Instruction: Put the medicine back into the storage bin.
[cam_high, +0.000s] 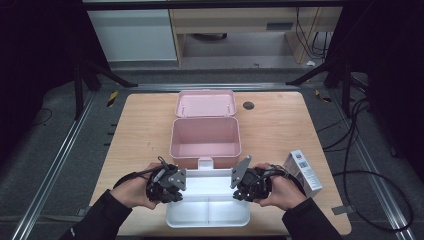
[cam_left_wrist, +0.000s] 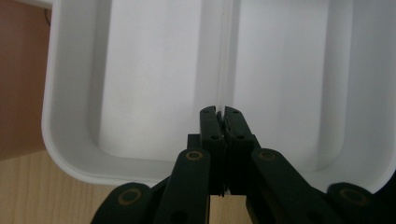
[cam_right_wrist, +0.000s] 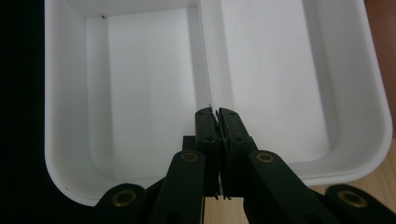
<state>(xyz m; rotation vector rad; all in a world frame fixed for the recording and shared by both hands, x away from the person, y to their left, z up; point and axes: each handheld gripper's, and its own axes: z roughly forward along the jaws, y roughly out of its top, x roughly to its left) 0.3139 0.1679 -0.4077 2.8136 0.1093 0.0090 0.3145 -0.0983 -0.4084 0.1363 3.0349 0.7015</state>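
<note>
The white divided tray (cam_high: 208, 206) sits at the near edge of the wooden table (cam_high: 280, 125), at six o'clock from the open pink box (cam_high: 205, 136), whose lid (cam_high: 205, 103) lies back at twelve o'clock. It looks like thin moulded plastic: light, stiff, smooth and likely slippery, so a pinch on the rim or on the centre divider (cam_left_wrist: 225, 56) should serve better than the flat floor. The left gripper (cam_high: 167, 186) hangs over the tray's nine o'clock end, the right gripper (cam_high: 248, 186) over its three o'clock end. In both gripper views the jaws are pressed together with nothing between them, tips pointing along the divider (cam_right_wrist: 203, 51) and apparently just above it. A small white carton (cam_high: 303, 172) stands at three o'clock of the right hand
</note>
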